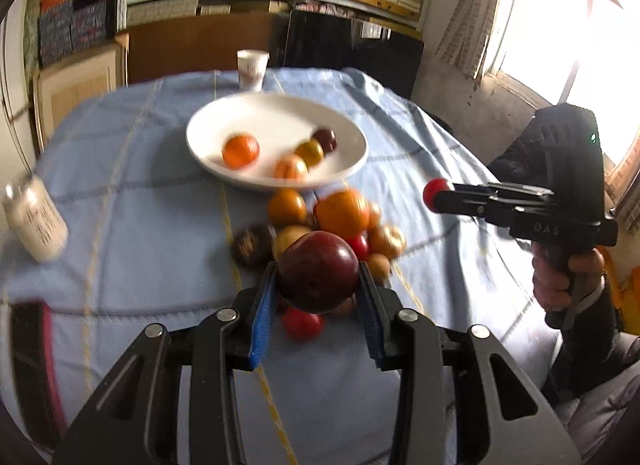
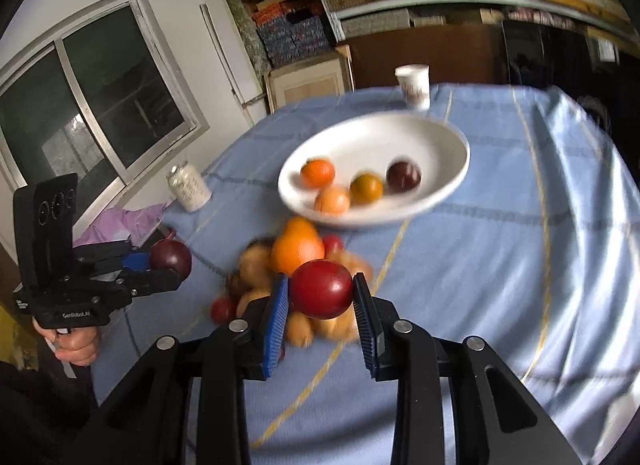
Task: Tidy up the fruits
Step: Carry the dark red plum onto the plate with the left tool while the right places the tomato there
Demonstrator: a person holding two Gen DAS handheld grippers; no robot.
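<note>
My left gripper (image 1: 318, 279) is shut on a dark red plum (image 1: 318, 271), held above a heap of fruit (image 1: 340, 213) on the blue cloth. My right gripper (image 2: 321, 291) is shut on a brighter red plum (image 2: 322, 288) over the same heap (image 2: 298, 251). Each gripper shows in the other's view: the right gripper (image 1: 436, 195) with its red plum (image 1: 434, 193) at the right, the left gripper (image 2: 168, 261) with its dark plum (image 2: 171, 258) at the left. Beyond the heap, a white plate (image 1: 276, 117) (image 2: 400, 137) holds an orange, two small orange-yellow fruits and a dark plum.
A white paper cup (image 1: 251, 69) (image 2: 414, 85) stands behind the plate at the table's far edge. A white jar (image 1: 36, 219) (image 2: 189, 189) stands at the left. A dark red object (image 1: 30, 345) lies at the near left edge. Shelves of boxes fill the back wall.
</note>
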